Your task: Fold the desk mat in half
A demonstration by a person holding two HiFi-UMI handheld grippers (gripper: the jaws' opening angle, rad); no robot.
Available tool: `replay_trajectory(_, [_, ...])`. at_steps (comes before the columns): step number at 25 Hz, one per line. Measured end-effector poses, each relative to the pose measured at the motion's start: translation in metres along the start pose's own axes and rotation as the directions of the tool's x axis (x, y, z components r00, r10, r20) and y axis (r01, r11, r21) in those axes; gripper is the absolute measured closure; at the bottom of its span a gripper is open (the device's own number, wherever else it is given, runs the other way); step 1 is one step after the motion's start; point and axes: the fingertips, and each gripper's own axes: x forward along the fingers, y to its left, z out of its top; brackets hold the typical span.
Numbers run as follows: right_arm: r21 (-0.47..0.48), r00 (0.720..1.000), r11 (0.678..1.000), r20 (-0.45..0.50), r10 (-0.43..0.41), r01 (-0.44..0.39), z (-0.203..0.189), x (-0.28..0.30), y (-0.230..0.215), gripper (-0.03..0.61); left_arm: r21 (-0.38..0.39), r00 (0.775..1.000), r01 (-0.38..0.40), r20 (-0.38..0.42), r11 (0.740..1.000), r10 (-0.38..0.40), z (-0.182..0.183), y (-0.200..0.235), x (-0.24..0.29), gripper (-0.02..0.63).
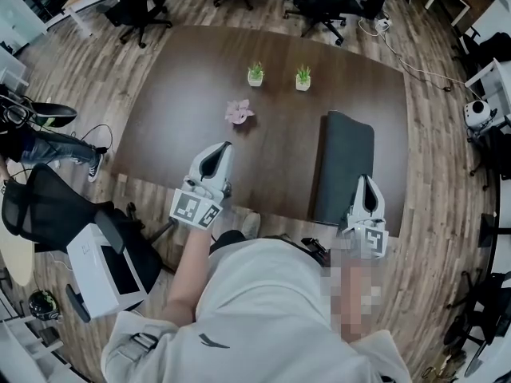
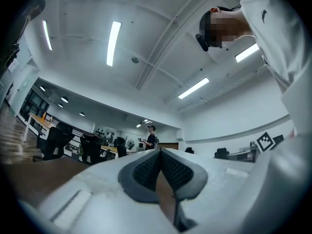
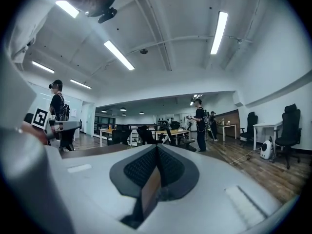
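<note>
The dark grey desk mat lies as a narrow strip on the right part of the brown table, running from near the front edge toward the middle. My right gripper is over the mat's near end, jaws shut with nothing between them. My left gripper hovers over the table's front left, away from the mat, also shut and empty. Both gripper views point up and outward at the office ceiling. The left gripper and the right gripper each show ribbed pads pressed together, and neither view shows the mat.
Two small potted plants stand at the table's far side, with a pink flower-like object nearer the middle. Office chairs ring the table. A white box sits on the floor at left. People stand far off.
</note>
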Motion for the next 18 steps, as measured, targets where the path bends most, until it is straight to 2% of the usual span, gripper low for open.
replay_trajectory(18, [0.016,1.000,1.000,-0.024,0.016,-0.015,-0.0077,-0.0082,0.0085,0.580,-0.010,1.000,0.010,-0.011,1.000,-0.010,-0.0031,-0.0007,-0.0100,0.609])
